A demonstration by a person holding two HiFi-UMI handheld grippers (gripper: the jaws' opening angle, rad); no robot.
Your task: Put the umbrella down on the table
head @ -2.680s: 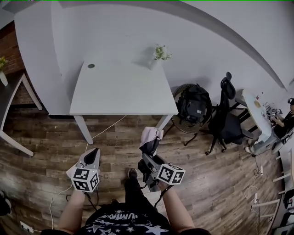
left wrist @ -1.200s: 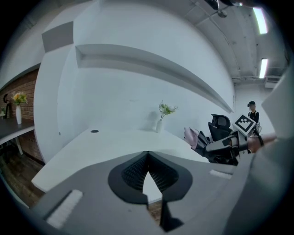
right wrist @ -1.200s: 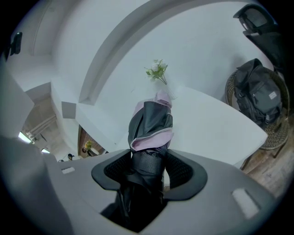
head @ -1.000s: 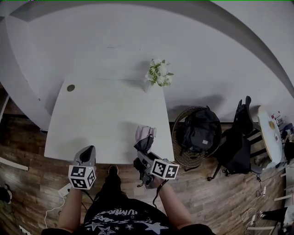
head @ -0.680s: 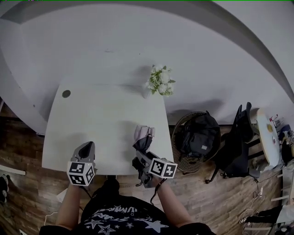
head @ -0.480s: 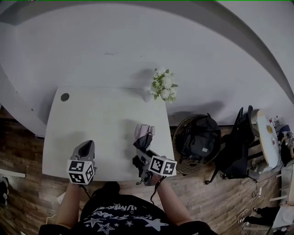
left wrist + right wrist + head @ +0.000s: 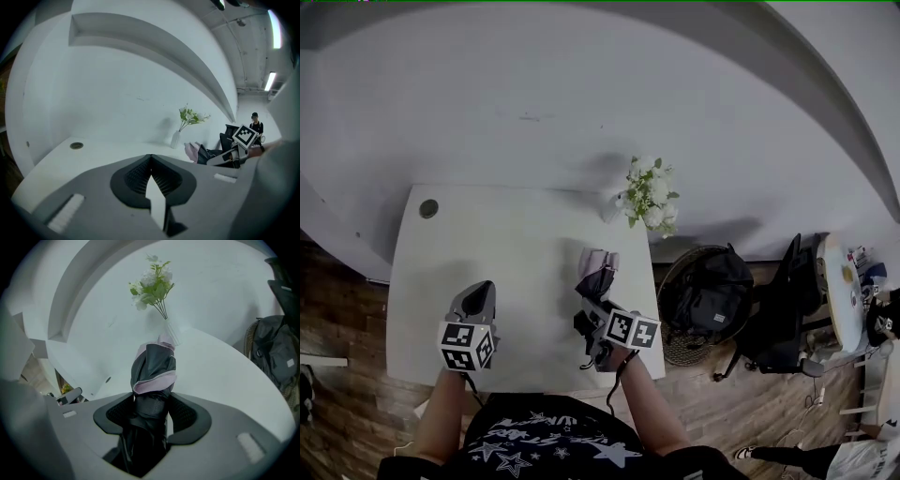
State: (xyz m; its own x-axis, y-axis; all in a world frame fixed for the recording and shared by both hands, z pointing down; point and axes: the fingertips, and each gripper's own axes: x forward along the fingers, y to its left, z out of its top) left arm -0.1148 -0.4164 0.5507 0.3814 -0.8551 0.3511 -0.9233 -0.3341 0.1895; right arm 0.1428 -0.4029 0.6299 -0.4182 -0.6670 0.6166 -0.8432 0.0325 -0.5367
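A folded umbrella [image 7: 596, 276], dark with pale pink edging, sticks out forward from my right gripper [image 7: 594, 302], which is shut on it above the right part of the white table [image 7: 516, 253]. In the right gripper view the umbrella [image 7: 153, 371] fills the gap between the jaws and points toward the flower vase [image 7: 169, 331]. My left gripper [image 7: 478, 302] hovers over the table's near left part, shut, with nothing between its jaws. From the left gripper view the umbrella [image 7: 194, 151] and the right gripper's marker cube [image 7: 245, 135] show at right.
White flowers [image 7: 652, 192] in a vase stand at the table's far right corner. A round cable hole [image 7: 428, 208] is at its far left. A wicker basket with a black backpack [image 7: 712, 295] sits on the floor right of the table, a white wall behind.
The person has walked up to the table: both grippers, over the wooden floor 2.7 s ago, now hang above the tabletop. The umbrella stays held in the right gripper throughout.
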